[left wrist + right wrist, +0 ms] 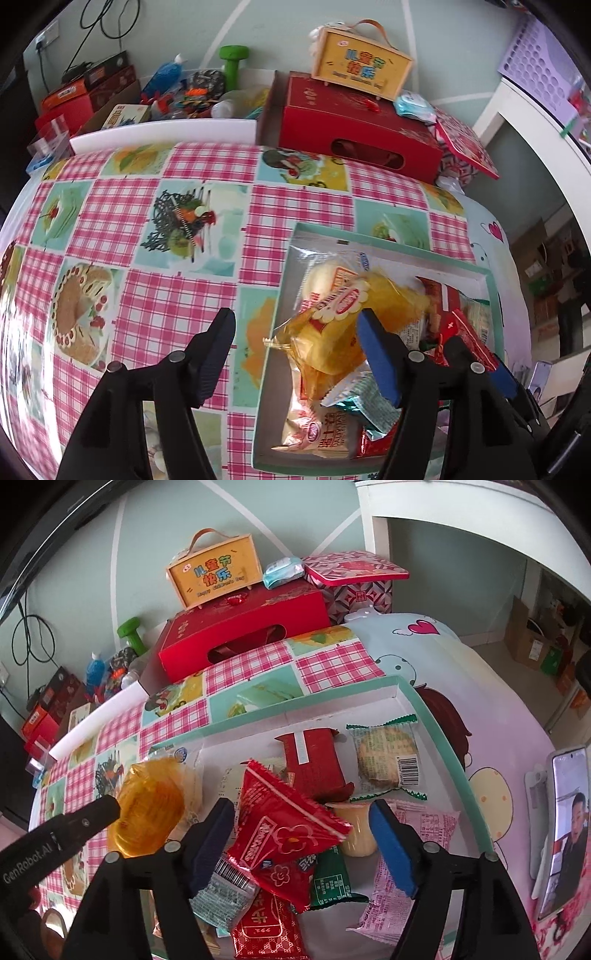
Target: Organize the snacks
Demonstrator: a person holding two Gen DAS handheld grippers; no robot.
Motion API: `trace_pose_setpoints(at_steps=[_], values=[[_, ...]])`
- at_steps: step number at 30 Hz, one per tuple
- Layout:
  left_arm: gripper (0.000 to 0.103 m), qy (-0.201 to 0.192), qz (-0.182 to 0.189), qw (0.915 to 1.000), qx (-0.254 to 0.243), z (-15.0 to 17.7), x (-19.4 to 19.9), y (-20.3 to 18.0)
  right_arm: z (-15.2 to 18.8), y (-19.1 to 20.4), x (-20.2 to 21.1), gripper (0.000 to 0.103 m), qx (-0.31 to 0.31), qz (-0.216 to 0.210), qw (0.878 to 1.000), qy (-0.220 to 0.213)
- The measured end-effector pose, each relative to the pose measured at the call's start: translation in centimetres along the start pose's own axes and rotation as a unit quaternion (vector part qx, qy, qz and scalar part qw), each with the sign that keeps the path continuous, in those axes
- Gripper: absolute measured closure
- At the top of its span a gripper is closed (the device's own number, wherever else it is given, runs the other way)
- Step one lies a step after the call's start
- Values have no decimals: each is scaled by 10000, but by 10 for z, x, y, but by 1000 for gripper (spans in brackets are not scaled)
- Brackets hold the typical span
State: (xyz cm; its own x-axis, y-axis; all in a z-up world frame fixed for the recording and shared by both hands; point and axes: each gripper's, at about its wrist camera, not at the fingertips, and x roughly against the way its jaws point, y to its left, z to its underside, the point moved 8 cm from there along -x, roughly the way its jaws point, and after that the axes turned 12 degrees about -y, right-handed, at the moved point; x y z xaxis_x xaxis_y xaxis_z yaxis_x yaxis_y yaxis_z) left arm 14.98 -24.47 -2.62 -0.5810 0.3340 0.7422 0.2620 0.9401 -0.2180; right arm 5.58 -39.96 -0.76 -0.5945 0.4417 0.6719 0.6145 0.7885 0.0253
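A shallow white box with a teal rim (pixel 391 242) (pixel 437 720) lies on the checked tablecloth and holds several wrapped snacks. My left gripper (pixel 299 350) is open over the box's left wall. A clear yellow packet (pixel 332 332) (pixel 147 808) lies between its fingers, resting against the blue right pad (pixel 380 362) and apart from the left one. My right gripper (pixel 303 843) is open above the snack pile. A red triangular packet (pixel 288 827) lies between its pads on other wrappers. A biscuit pack (pixel 386 762) and a dark red bar (pixel 314 764) lie further back.
A red gift box (pixel 354 122) (pixel 243 635) with a yellow handled case (pixel 214 576) on top stands at the table's far edge, beside a patterned tin (pixel 354 579). A phone (pixel 565 823) stands at the right. Clutter and a green dumbbell (pixel 232 62) fill the back left.
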Motion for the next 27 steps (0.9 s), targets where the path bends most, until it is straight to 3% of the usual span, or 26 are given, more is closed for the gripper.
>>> trace_pose_setpoints(at_steps=[4,7,12,15,18,23,27], values=[[33,-13,4,10000,97,0,2,7,-1,4,0,2,116,-25,9999,-51],[25,-52,0,9999,148,-2,4,12,-2,7,1,0,186,-54,9998,-83],[22,-129,-50,9997,208,-3,7,18,-1,8,1,0,259,30,9996,-78],[20,-210,-305,9991,189,-3,7,26,-2,9,1,0,297,50,9995,-100],[8,-314,-655,9973,139,-3,6,39,-3,10,3,0,349,64,9993,-131],[8,-412,-1144,9925,89,-2,6,62,-5,18,7,0,418,41,9989,-224],[8,-361,-1312,9907,74,2,5,78,-6,27,11,0,490,-37,9984,-269]])
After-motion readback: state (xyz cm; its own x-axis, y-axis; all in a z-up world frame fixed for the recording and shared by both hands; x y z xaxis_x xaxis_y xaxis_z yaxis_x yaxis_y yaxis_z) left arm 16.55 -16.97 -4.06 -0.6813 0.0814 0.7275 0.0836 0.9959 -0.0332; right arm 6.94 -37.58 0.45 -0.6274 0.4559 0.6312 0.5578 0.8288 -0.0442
